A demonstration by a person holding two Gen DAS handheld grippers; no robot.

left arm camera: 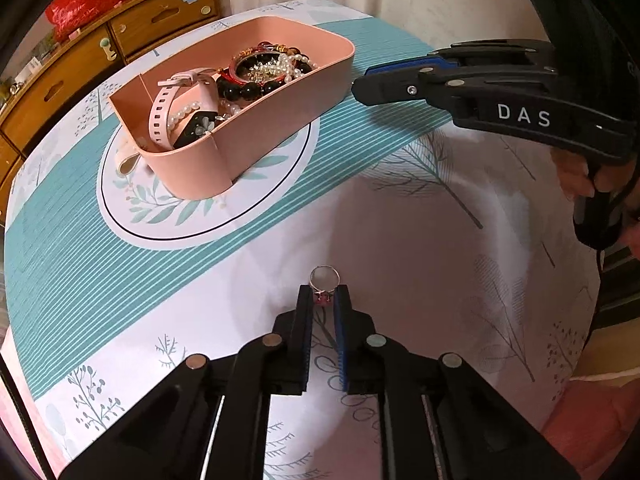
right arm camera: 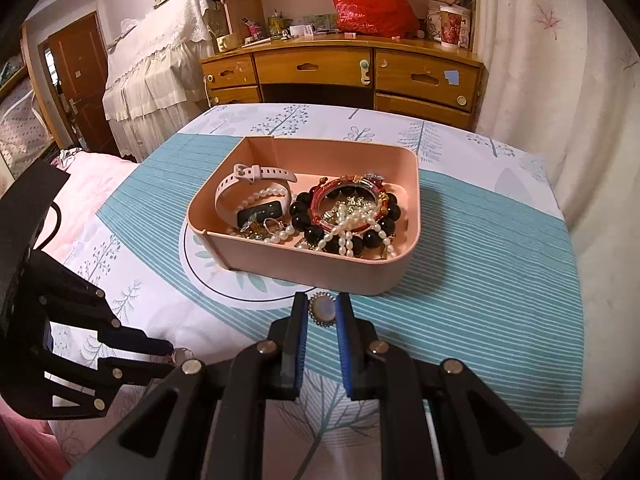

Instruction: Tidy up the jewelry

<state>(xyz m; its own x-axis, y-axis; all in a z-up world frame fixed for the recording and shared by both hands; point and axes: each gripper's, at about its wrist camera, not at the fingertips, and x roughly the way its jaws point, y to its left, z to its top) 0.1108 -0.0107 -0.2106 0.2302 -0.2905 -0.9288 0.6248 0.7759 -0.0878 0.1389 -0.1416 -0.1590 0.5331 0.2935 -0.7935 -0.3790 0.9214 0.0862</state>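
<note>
Pickup step, judged from the layout: left gripper (left arm camera: 323,294) pinched nearly shut on the silver ring (left arm camera: 325,280) at its red stone, band poking out past the fingertips, low over the tablecloth (left arm camera: 400,220). Right gripper (right arm camera: 322,310) narrowly closed on an oval pale-stone brooch (right arm camera: 322,310), just short of the pink tray (right arm camera: 304,264). Next, probably: lift, carry over the near wall, release among the pearls and black beads.

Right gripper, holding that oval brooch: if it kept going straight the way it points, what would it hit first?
Probably the near wall of the pink tray, just beyond the right gripper and its brooch; depth is unclear.
</note>
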